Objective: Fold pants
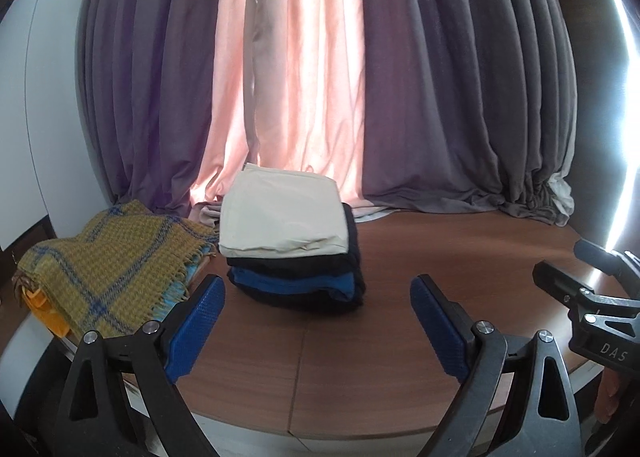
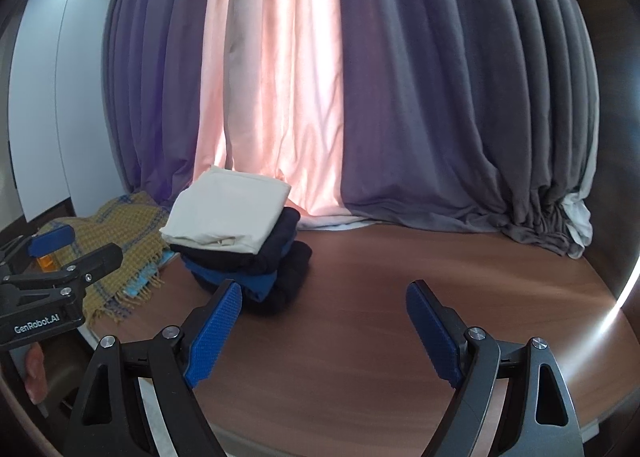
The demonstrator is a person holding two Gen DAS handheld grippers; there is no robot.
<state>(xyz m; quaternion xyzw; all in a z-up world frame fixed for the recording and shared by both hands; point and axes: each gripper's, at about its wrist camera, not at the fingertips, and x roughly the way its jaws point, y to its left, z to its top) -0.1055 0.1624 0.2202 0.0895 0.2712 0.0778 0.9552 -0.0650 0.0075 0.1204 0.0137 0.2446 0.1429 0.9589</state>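
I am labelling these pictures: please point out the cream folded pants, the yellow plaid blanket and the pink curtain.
cream folded pants (image 1: 282, 213), left wrist view, top face
yellow plaid blanket (image 1: 116, 257), left wrist view, middle
pink curtain (image 2: 276, 77), right wrist view, middle

Cream pants (image 1: 282, 213), mustard-blue plaid blanket (image 1: 116, 265)

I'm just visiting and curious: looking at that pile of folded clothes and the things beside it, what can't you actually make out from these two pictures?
- Folded stack: both views show only edges of the dark and blue layers under the cream piece; how many garments is unclear.
- Orange item: left wrist view, mostly hidden under the yellow plaid blanket.
- Table: near edge hidden by both open grippers, left gripper, right gripper.
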